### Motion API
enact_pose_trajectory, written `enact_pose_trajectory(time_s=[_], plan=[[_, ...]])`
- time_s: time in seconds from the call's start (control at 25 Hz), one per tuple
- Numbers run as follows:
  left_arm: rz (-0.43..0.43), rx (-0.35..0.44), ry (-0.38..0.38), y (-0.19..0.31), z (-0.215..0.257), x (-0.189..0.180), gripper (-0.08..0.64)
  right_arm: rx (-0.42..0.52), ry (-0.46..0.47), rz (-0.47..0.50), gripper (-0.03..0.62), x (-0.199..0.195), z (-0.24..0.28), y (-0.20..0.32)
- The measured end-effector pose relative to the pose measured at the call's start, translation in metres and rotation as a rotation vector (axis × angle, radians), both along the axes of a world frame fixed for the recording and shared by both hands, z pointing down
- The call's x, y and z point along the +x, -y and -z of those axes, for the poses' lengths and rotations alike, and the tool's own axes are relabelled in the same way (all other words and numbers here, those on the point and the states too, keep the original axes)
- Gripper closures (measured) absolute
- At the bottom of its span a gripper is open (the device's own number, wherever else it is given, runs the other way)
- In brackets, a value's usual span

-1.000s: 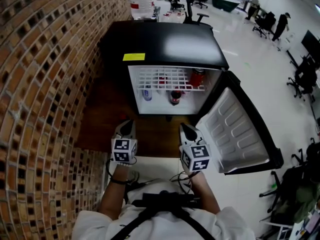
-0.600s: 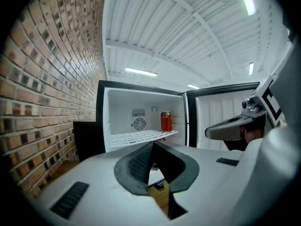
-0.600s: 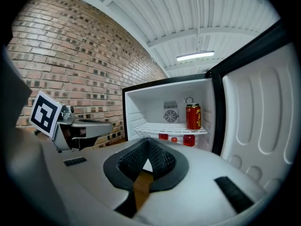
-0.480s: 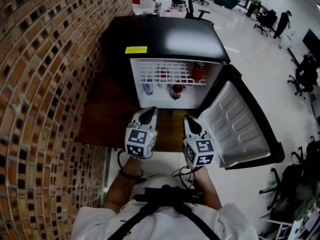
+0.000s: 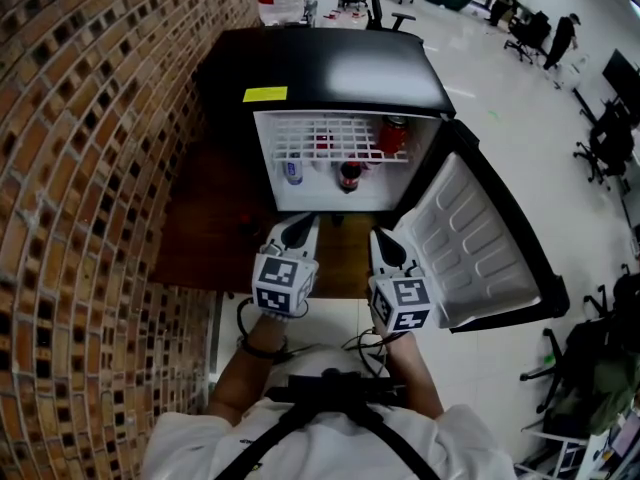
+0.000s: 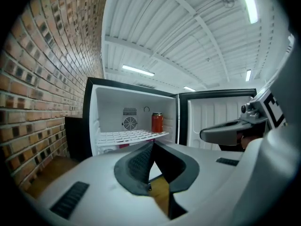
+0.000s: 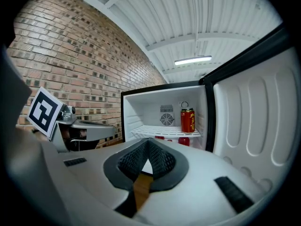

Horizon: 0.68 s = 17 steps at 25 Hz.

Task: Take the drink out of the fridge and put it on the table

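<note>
Brick wall [image 5: 90, 168] on the left, office floor far right. The black mini fridge [image 5: 330, 68] stands w/ its door [image 5: 480, 258] swung wide to the right, so the inside faces both grippers. Drinks are inside: red can [image 5: 393, 135] at the right end of the wire shelf [image 5: 320, 148], dark bottle [image 5: 348, 176] below. Left gripper [image 5: 299, 225] & right gripper [image 5: 385, 241] hang side by side near the fridge front, jaws pressed together on nothing, well short of any drink.

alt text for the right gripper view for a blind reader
The right gripper, shut and empty, points into an open mini fridge beside a brick wall, where a red can stands on the wire shelf. The left gripper shows at left, the fridge door at right.
</note>
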<state>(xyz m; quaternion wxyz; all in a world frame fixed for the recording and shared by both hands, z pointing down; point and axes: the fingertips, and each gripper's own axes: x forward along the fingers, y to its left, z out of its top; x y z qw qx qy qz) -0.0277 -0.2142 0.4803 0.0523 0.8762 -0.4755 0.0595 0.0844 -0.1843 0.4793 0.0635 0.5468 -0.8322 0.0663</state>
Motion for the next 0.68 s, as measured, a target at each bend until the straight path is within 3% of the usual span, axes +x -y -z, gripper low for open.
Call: enact_pose_trajectory(time_s=[0.68], plan=[[-0.009, -0.029, -0.012, -0.0049, -0.0077, -0.0002, 0.56, -0.001, -0.001, 0.009, 0.581, -0.0047, 0.0, -0.004]])
